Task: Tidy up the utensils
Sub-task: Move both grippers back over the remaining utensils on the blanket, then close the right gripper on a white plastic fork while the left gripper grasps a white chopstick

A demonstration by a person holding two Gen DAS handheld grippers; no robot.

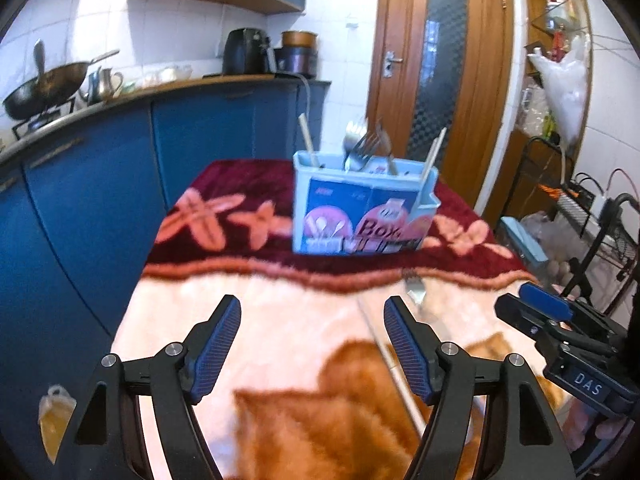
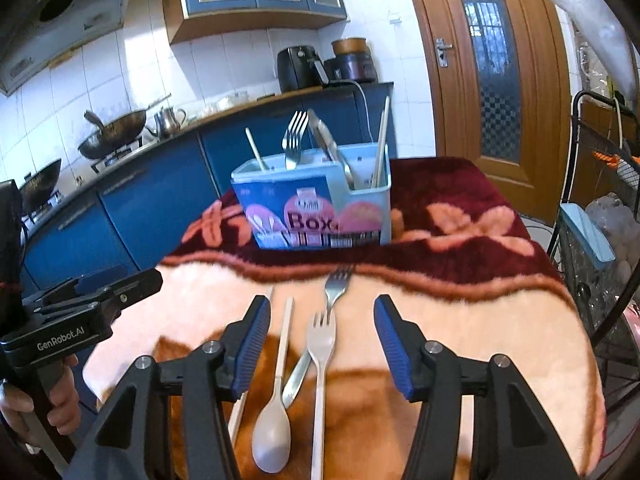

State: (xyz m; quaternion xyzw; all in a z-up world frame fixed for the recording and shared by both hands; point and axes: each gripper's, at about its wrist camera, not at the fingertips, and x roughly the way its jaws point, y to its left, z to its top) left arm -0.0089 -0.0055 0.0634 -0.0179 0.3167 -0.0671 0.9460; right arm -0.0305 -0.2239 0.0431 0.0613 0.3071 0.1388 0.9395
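Tilting down over the near end of the blanket-covered table, both tools hover with nothing between their pads: left gripper spread wide, right gripper spread above a pale spoon, pale fork and metal fork. Farther off stands the blue utensil box, holding several utensils upright.

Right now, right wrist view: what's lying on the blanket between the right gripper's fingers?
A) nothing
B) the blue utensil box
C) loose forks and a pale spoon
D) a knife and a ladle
C: a pale spoon, a pale fork and a metal fork lie on the blanket ahead of the open right gripper; the utensil box stands farther back.
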